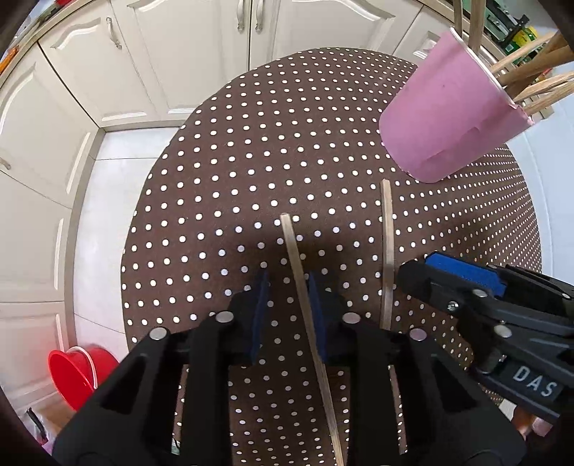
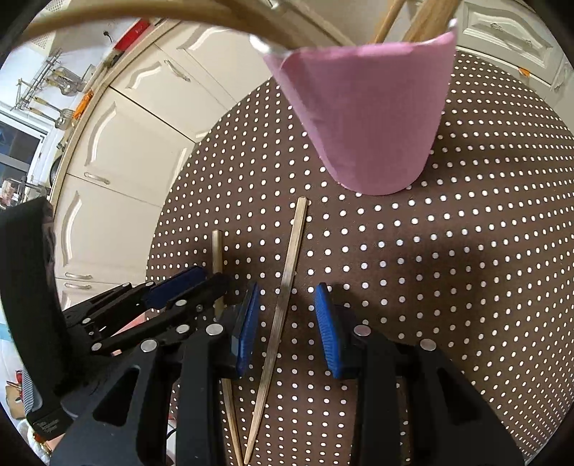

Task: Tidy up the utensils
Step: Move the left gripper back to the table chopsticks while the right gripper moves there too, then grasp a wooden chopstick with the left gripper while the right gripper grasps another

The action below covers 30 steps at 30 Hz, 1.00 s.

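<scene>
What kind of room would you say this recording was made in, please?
Most likely a home kitchen. Cream panelled cabinet doors with metal handles line the walls, cooking utensils hang on a wall rack, and a polka-dot covered table carries a pink cup of wooden utensils beside two loose chopsticks.

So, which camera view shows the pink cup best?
The right wrist view: the pink cup stands nearly central on the dotted tablecloth, its whole wall and base visible, wooden utensils rising from it. The left wrist view shows the same cup too, but off in the upper right, strongly slanted by the fisheye.
</scene>
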Motion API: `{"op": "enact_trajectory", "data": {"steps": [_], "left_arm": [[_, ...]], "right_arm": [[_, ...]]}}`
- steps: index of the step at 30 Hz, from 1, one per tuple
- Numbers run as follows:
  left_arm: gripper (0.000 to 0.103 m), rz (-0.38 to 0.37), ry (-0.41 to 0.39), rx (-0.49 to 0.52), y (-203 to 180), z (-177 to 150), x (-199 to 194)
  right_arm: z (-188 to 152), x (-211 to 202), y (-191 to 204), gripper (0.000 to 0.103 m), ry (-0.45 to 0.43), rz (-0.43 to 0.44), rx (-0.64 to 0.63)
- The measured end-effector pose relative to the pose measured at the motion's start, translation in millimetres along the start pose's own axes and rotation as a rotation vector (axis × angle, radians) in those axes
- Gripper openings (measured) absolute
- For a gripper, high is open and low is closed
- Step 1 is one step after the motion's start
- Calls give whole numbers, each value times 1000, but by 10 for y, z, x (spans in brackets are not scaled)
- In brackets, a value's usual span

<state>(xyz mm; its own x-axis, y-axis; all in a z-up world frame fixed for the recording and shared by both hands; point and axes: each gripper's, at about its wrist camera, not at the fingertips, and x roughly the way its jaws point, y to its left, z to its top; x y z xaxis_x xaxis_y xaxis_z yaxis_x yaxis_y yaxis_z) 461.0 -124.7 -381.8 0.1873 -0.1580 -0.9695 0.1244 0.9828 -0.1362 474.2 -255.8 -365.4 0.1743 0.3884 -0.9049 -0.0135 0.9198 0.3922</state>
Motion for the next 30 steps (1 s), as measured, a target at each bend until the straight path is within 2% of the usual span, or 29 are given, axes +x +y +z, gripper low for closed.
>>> {"op": "enact_trajectory", "data": {"steps": [4,8,15,17,20,21,25,30], "left_arm": [[20,5,0,-2,14,-16,-7],[9,11,10,-25,74,-48,-40],[8,5,8,-48,169,-159,-165],[8,6,4,-53,186,-169,-190],[8,7,-4,-62,227,-190,-245],[8,7,-7,-65,232,-197,-264],[7,7,-20,-68,241,-200,-346],[7,2,-44,-63,208,-186,-478]], "right_arm": [[33,73,36,30,14,-23,-2],[44,138,109,30,22,-54,-35],[55,234,296,30,20,-134,-125],[54,262,355,28,20,-167,-175],[38,303,431,17,9,-216,-236],[34,302,424,13,8,-219,-238],[42,284,319,7,19,-180,-198],[19,176,181,5,13,-113,-134]]}}
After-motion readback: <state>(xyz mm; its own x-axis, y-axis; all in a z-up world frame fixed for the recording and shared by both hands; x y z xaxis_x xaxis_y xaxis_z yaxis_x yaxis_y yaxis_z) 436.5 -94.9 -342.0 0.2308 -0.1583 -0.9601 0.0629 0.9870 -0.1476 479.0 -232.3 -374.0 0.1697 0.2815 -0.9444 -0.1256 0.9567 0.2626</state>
